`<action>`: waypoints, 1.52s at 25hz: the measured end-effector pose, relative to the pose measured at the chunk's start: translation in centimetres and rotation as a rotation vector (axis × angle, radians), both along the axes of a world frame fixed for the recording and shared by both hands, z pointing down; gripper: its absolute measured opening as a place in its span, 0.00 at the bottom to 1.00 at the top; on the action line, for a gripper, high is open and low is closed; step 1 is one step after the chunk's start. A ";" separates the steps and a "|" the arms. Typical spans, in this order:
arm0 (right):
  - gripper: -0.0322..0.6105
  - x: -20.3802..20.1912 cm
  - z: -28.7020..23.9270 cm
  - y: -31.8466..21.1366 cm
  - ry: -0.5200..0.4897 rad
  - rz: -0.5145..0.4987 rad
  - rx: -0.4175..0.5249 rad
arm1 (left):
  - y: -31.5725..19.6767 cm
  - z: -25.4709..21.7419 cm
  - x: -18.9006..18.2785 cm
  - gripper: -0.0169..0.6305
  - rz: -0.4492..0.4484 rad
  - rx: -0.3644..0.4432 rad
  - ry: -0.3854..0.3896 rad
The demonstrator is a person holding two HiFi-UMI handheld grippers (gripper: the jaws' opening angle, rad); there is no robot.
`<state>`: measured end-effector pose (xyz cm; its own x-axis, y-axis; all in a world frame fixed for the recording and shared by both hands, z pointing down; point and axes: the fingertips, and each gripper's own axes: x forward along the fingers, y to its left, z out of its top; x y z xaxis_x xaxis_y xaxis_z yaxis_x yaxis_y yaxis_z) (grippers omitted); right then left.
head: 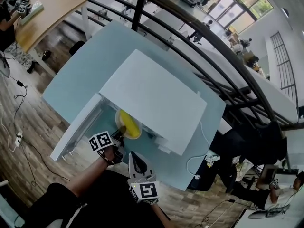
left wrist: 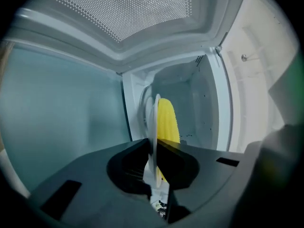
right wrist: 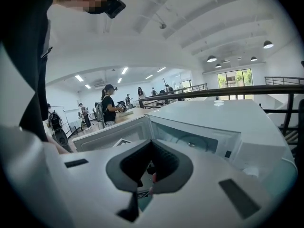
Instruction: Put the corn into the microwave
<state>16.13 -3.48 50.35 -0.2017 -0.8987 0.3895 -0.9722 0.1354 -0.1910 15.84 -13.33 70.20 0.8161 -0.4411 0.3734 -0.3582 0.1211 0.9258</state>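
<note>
Smooth microwave (head: 156,99), pebbled corn (left wrist: 167,120)

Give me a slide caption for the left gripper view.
Left gripper, shut on the rim of a white plate bearing the corn, points into the open microwave.

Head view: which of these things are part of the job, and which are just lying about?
In the job: corn, plate, microwave, its open door, left gripper gripping the plate.
Lying about: right gripper, shut and empty; wooden desk; floor cables.
</note>
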 end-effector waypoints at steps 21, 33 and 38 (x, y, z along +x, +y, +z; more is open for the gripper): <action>0.06 2.2 2.1 -1.9 0.029 -0.114 -0.046 | -2.9 3.1 1.5 0.07 -0.159 -0.063 -0.033; 0.06 3.1 2.7 -2.3 0.024 -0.122 -0.061 | -3.9 3.8 2.5 0.07 -0.210 -0.080 -0.092; 0.06 3.2 2.9 -2.3 0.020 -0.114 -0.063 | -4.1 4.0 2.7 0.07 -0.240 -0.086 -0.111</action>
